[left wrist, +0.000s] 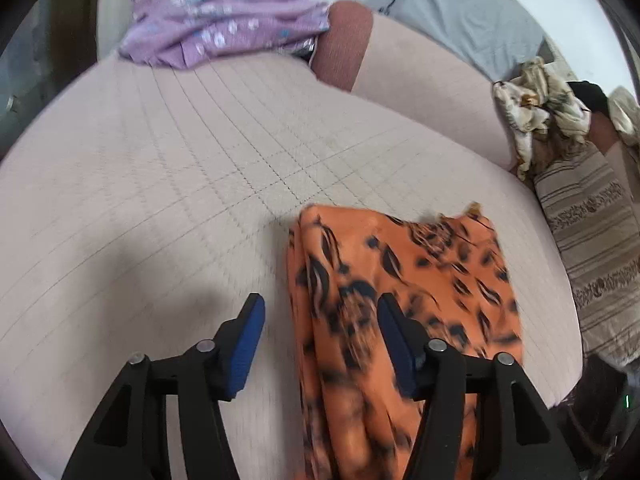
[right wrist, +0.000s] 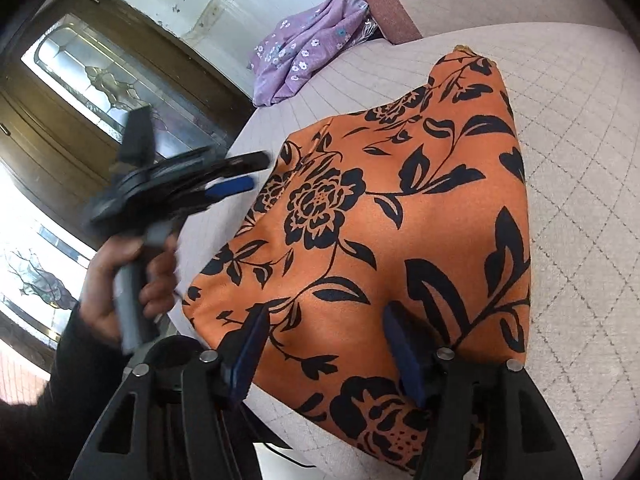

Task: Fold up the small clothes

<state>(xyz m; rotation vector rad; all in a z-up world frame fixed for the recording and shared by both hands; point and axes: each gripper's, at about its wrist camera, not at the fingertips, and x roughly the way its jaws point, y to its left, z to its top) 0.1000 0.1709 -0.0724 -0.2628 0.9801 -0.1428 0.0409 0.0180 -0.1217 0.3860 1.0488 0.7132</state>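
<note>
An orange garment with a black flower print [left wrist: 420,264] [right wrist: 400,200] lies folded on the pale quilted surface [left wrist: 160,160] [right wrist: 580,160]. My left gripper [left wrist: 320,304] hovers over the garment's left edge, jaws apart; one blue pad stands in front of the cloth and the other over bare quilt. From the right wrist view it appears blurred [right wrist: 256,172], held by a hand [right wrist: 120,272] just off the garment's left side. My right gripper [right wrist: 328,312] hangs above the garment's near end, open, its pads clear of the cloth.
A crumpled purple flowered garment [left wrist: 216,28] [right wrist: 304,52] lies at the far end by a reddish cushion [left wrist: 344,44] [right wrist: 388,4]. A grey pillow [left wrist: 460,12], beige patterned clothes [left wrist: 540,104] and a striped cloth [left wrist: 592,232] sit to the right. A glazed wooden door [right wrist: 80,80] stands left.
</note>
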